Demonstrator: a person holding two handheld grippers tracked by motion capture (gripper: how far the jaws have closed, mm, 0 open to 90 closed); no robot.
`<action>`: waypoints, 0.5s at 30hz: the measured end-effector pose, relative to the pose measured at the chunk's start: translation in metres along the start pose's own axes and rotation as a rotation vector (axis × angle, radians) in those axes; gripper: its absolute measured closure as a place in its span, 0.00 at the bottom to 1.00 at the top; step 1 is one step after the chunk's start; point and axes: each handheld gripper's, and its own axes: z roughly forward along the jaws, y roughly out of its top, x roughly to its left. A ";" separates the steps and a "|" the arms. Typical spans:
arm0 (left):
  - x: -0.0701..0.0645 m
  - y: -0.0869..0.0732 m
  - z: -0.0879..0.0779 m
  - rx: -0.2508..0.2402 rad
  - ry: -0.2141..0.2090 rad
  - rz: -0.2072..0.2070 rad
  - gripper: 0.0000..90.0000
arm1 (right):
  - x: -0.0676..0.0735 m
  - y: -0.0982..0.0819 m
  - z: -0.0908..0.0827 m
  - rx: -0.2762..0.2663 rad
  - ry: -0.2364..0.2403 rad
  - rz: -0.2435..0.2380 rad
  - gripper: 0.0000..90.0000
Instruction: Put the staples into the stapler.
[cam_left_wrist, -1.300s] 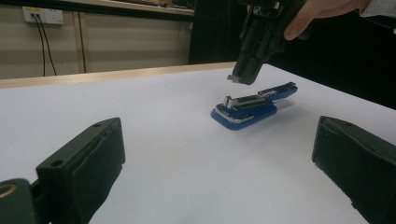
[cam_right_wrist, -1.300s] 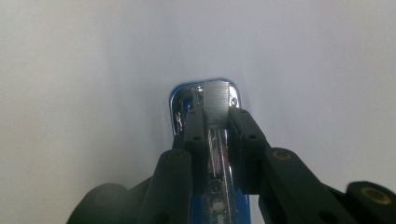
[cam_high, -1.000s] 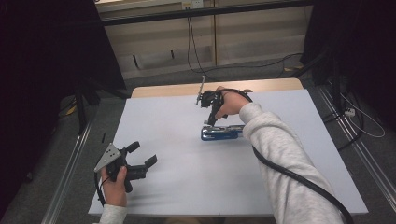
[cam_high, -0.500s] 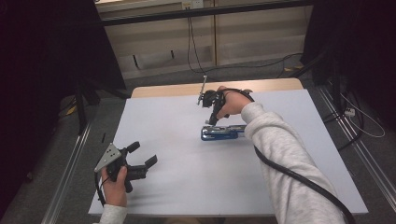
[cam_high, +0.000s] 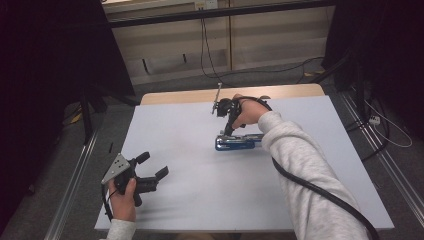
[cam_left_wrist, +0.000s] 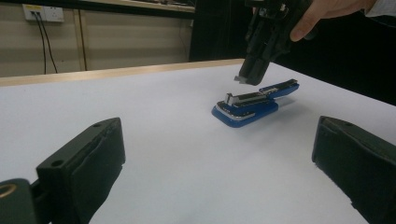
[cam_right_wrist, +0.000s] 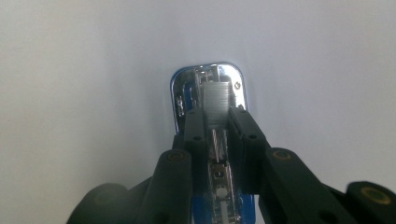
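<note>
**Right hand-held gripper poised over the open stapler**

Nearest to me, my left hand-held gripper sits low over the front-left corner of the white counter, jaws spread wide and gripping nothing. In the left gripper view its two black pads frame bare white surface, with the work well beyond them.

Moving up the counter, past the middle and a touch to the right, the blue stapler lies flat, its top swung open so the chrome magazine faces up. In the right gripper view I see a block of silver staples sitting in that channel near the rounded chrome end.

My right hand-held gripper points straight down at the stapler's left end. Its jaws are pinched in narrow, one either side of the magazine channel, with the staples just ahead of the tips. From the left gripper view the tips hang just above the stapler, a sliver of gap showing, so I read them as drawn close but not clamped on anything.

Beyond that, the counter's wooden far edge.
</note>
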 end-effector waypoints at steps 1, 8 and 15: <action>0.000 0.000 0.000 0.001 0.002 0.003 0.03 | 0.000 0.000 0.000 0.000 0.000 0.000 0.88; 0.000 0.000 0.000 0.000 0.002 0.003 0.03 | 0.001 -0.001 0.005 0.001 0.001 0.003 0.88; 0.000 0.000 0.000 -0.002 0.005 0.007 0.03 | 0.000 -0.001 0.008 0.005 0.003 -0.003 0.88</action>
